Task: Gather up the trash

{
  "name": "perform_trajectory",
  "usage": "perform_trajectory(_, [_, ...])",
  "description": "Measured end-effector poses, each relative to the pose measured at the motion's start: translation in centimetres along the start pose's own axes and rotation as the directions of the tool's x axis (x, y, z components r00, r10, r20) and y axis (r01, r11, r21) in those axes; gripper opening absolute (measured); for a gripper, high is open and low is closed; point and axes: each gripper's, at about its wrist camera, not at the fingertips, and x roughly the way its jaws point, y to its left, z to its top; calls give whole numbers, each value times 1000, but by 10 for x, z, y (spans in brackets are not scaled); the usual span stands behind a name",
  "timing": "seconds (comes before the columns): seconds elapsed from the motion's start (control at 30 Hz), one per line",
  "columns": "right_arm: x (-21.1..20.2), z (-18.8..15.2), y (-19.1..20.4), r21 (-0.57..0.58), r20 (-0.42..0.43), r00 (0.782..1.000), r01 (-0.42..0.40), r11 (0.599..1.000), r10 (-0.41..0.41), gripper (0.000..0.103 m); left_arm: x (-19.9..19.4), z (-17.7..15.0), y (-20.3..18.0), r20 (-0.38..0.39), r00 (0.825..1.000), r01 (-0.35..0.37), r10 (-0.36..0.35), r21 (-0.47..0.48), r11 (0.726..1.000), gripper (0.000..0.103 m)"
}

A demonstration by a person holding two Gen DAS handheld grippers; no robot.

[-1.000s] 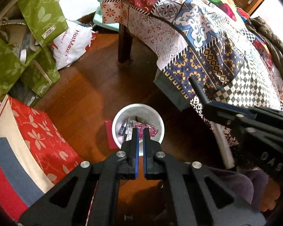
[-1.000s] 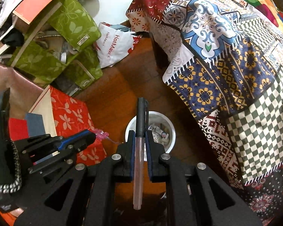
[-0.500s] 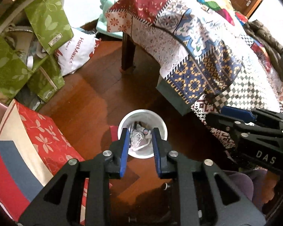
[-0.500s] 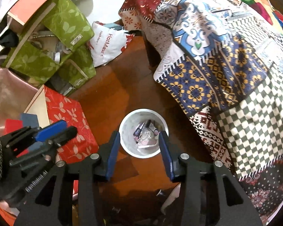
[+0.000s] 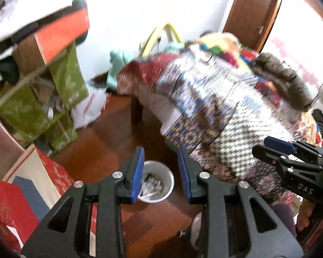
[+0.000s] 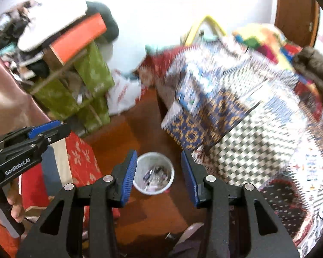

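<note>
A white bin stands on the wooden floor with several pieces of trash inside; it also shows in the right wrist view. My left gripper is open and empty, high above the bin. My right gripper is open and empty, also above the bin. Each gripper shows in the other's view: the right one at the right edge, the left one at the left edge. Both views are blurred by motion.
A table draped in a patchwork cloth fills the right side, with a table leg near the bin. Green bags, a white plastic bag and a red floral box crowd the left.
The left gripper let go of pink trash and the right let go of a pen; both opened wide. Both grippers have risen and tilted up, so the bin looks smaller.
</note>
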Motion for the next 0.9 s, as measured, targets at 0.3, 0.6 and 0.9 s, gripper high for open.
perform_trajectory(0.3, [-149, -22, 5, 89, 340, 930, 113, 990, -137, 39, -121, -2, -47, 258, 957, 123, -136, 66, 990, 31])
perform_trajectory(0.6, [-240, -72, 16, 228, 549, 790, 172, 958, -273, 39, -212, -28, -89, 413, 859, 234, -304, 212, 949, 31])
perform_trajectory(0.9, [-270, -109, 32, 372, 568, 697, 257, 892, -438, 77, -245, -66, -102, 488, 800, 216, -349, 309, 926, 67])
